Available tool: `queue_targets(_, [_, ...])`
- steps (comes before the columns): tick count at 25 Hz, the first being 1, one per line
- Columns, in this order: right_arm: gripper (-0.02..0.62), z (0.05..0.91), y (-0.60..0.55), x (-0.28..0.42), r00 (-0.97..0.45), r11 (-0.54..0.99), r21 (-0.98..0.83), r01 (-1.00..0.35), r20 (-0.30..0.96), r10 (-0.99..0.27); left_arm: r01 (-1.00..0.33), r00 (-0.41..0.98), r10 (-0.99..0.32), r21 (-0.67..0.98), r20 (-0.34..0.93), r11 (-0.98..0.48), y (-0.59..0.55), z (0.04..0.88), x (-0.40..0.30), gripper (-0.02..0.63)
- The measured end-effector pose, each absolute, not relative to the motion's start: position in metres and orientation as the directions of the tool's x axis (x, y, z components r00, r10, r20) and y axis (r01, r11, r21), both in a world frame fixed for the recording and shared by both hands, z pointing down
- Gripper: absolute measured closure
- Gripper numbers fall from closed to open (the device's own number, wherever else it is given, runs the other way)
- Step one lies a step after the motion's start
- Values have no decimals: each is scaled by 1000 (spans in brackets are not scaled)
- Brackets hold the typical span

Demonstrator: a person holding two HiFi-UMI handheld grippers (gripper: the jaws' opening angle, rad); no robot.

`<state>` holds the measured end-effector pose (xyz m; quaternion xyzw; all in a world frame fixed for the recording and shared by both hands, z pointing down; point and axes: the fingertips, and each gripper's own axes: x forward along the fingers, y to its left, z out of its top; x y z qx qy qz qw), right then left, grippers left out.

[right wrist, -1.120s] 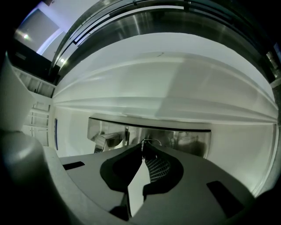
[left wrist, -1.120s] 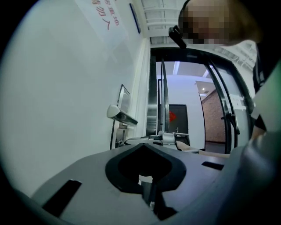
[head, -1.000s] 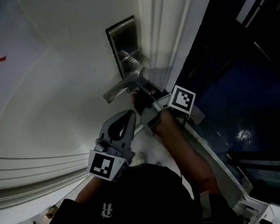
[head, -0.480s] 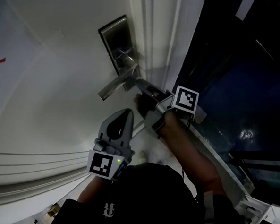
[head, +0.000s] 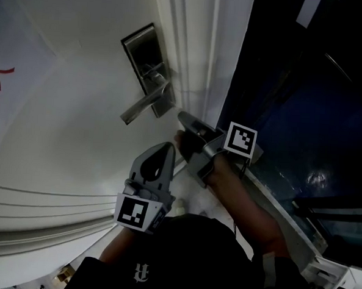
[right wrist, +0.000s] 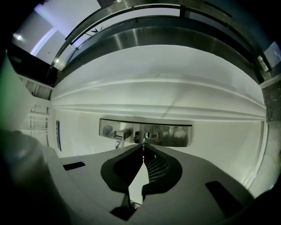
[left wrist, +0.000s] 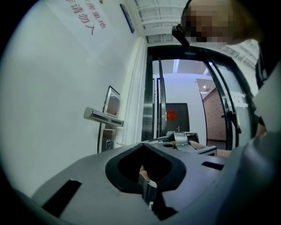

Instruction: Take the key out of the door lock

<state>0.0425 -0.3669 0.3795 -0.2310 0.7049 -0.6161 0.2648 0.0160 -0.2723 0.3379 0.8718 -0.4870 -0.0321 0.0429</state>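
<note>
While the steel lock plate [head: 144, 62] sits on the white door [head: 60, 121] with its lever handle [head: 140, 106] sticking out sideways, the right hand-held gripper [head: 184, 117] hangs just off the plate's lower, keyhole end, apart from it and close to the door's edge. In the right gripper view its jaws are pressed together on the key [right wrist: 143, 148], a thin blade seen edge-on that juts past the tips and points at the plate. The round keyhole [right wrist: 150, 135] on the plate shows bare just beyond the blade's end, so the key is out of the lock and carried by that hand-held gripper. The left hand-held gripper [head: 167, 147] is farther from the plate, below the lever and beside the right one. Its jaws are closed on each other with nothing between them. In the left gripper view, the plate and lever stand up and to the left of its tips.
</note>
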Motion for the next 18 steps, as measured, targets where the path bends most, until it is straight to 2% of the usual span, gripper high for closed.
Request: queue_targets(18, [577, 368, -274, 79, -748, 177, -984, -12, -109, -655, -826, 555, -831, 99, -37, -556, -215, 325, 45, 601])
